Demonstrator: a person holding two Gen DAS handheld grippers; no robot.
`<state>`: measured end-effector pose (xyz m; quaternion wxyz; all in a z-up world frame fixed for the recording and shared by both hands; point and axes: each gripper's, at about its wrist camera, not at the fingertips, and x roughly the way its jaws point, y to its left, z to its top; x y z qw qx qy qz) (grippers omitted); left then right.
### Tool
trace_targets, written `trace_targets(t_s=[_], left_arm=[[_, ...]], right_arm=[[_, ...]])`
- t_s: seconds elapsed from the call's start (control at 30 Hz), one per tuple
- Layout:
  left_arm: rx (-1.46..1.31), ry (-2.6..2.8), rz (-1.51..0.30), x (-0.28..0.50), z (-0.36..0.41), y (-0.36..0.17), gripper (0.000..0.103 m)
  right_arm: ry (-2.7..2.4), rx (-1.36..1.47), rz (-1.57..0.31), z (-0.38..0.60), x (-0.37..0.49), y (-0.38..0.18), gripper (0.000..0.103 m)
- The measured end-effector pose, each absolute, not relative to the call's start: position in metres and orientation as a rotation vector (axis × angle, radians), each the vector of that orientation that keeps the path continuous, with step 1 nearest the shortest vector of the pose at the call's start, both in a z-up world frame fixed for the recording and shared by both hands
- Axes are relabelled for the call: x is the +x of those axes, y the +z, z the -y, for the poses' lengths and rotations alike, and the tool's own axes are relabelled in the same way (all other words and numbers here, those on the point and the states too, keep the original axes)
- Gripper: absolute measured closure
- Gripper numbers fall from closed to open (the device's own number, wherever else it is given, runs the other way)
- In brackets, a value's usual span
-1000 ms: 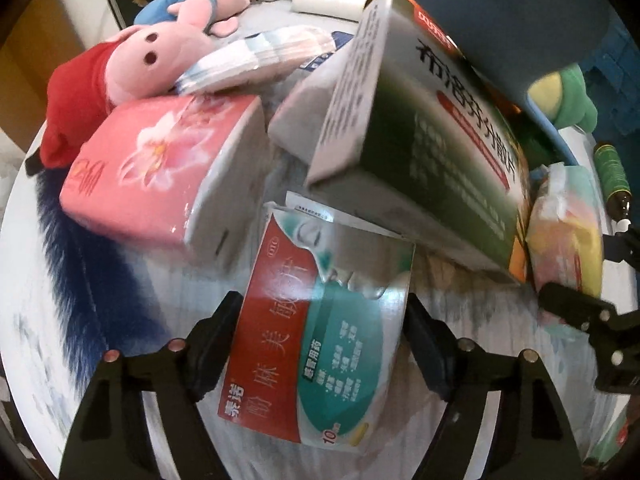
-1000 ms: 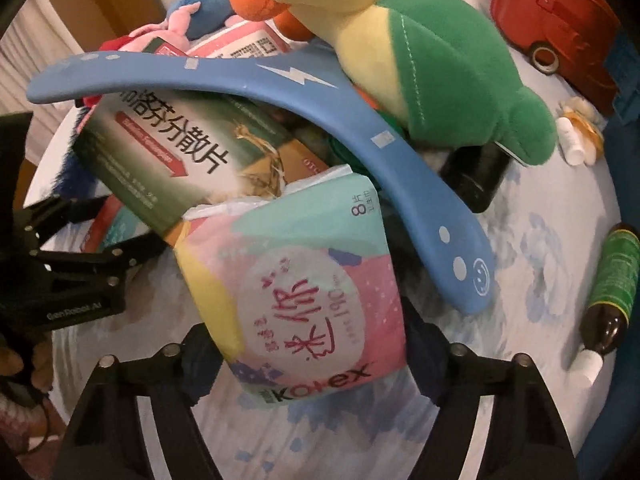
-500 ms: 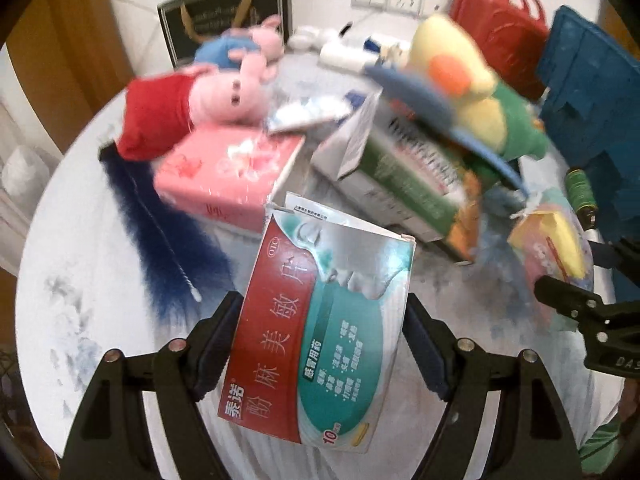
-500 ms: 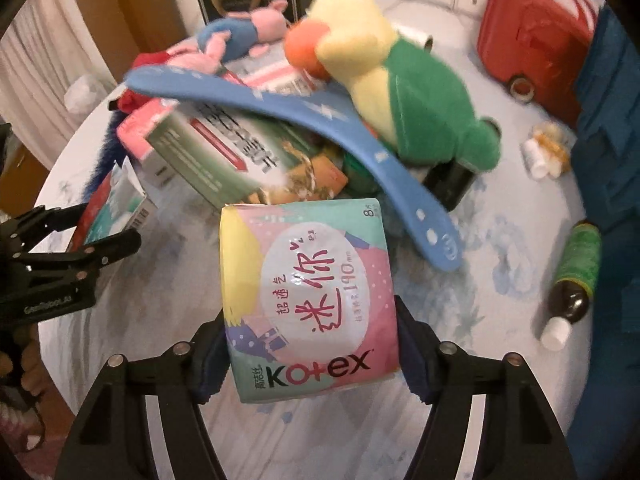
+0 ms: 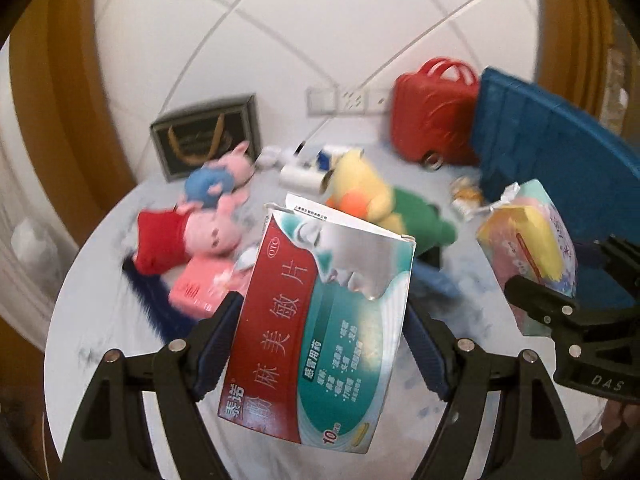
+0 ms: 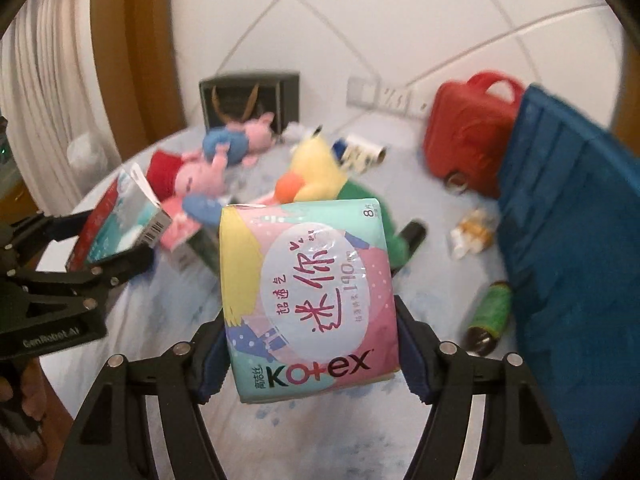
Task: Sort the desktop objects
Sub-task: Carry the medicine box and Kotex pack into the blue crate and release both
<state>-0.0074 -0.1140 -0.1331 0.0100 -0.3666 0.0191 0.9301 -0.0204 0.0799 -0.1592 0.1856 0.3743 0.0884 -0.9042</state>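
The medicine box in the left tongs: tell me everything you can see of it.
The medicine box is a flat cardboard carton, red down one side and teal and white on the other, with Chinese print and an OTC mark. Its top flap stands open with a torn edge. It is clamped by its side edges between the pads of the left tongs, leaning slightly, lifted above the table. The right wrist view shows a barcode on one end.

Left gripper (image 5: pixel 320 328) and right gripper (image 6: pixel 310 336) both angled downward, jaws clamped on held loads.
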Motion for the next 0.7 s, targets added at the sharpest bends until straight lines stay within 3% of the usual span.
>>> trace_targets(t_s=[0.7], left_arm=[[-0.679, 2.657, -0.171, -0.028, -0.085, -0.008, 0.025]], right_arm=[[-3.134, 0.631, -0.117, -0.254, 0.045, -0.007, 0.032]])
